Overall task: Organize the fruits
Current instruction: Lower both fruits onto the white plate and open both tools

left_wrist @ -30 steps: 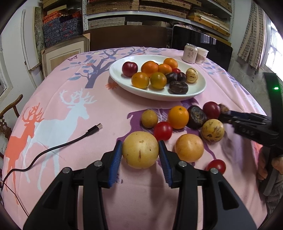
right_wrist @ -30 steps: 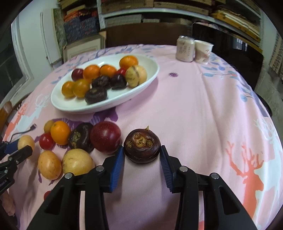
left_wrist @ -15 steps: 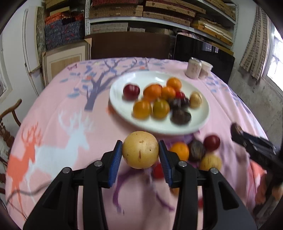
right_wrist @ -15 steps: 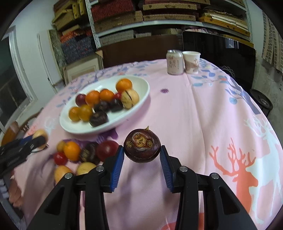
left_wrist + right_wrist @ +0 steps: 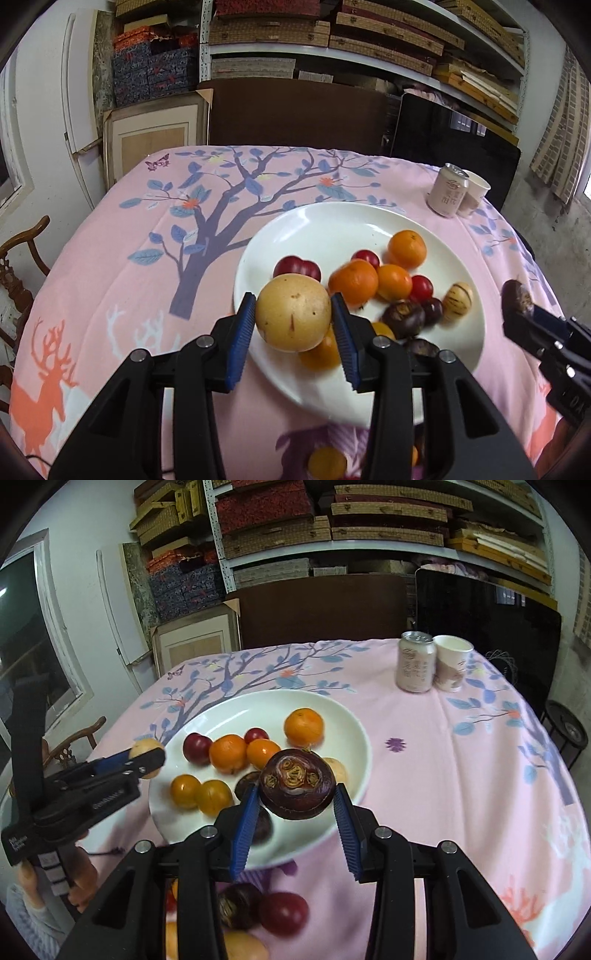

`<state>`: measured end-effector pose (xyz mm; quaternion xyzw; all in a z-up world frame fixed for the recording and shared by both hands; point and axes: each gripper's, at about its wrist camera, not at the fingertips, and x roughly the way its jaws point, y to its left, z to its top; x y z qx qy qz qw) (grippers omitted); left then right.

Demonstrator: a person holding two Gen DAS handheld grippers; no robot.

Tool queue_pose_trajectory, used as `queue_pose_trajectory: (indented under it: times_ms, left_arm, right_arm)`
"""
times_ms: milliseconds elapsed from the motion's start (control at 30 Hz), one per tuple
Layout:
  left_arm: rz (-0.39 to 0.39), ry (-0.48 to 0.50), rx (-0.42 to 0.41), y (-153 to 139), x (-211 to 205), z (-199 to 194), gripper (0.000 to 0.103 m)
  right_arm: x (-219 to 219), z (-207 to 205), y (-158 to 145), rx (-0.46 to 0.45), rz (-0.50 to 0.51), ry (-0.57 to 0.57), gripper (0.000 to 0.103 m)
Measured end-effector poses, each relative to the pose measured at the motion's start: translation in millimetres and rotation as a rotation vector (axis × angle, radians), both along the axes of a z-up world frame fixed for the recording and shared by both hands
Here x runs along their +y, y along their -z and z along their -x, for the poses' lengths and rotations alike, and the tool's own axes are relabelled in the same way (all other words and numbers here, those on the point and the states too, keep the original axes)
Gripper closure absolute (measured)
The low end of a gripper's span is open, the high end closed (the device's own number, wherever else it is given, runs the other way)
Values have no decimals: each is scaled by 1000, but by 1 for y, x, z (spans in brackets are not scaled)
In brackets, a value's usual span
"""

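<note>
- The left gripper is clamped on a big yellow pear, both blue pads pressed against its sides, and holds it in the air over the near left edge of the white plate.
- The right gripper is closed on a dark purple mangosteen, its patterned end turned up towards the camera, and holds it above the near right part of the plate.
- From the left wrist view, the right gripper shows at the right edge with the dark fruit at its tip; from the right wrist view, the left gripper comes in from the left with the pear at the plate's left rim.
- In the plate lie several oranges, among them one at the far side, a dark red plum, small red tomatoes, two yellow-orange fruits at the near left, darker purple fruits and a pale striped one.
- On the pink deer-print tablecloth near the plate there are loose fruits, partly hidden behind the gripper: a red one, a dark one just beside it, and yellowish ones at the bottom edge.
- At the far right of the table a drink can and a paper cup stand side by side, touching or nearly so.
- A person's hand grips the left gripper's handle.
</note>
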<state>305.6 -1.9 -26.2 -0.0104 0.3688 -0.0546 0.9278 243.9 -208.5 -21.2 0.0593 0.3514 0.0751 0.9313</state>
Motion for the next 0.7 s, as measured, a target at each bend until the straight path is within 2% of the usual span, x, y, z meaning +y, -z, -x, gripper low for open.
queue_pose_trajectory:
  times_ms: [133, 700]
  left_arm:
    - [-39, 17, -3, 10, -3, -6, 62]
    - [-46, 27, 22, 20, -5, -13, 62]
  right_arm:
    - [8, -9, 14, 8, 25, -8, 61]
    - [12, -17, 25, 33, 24, -25, 61]
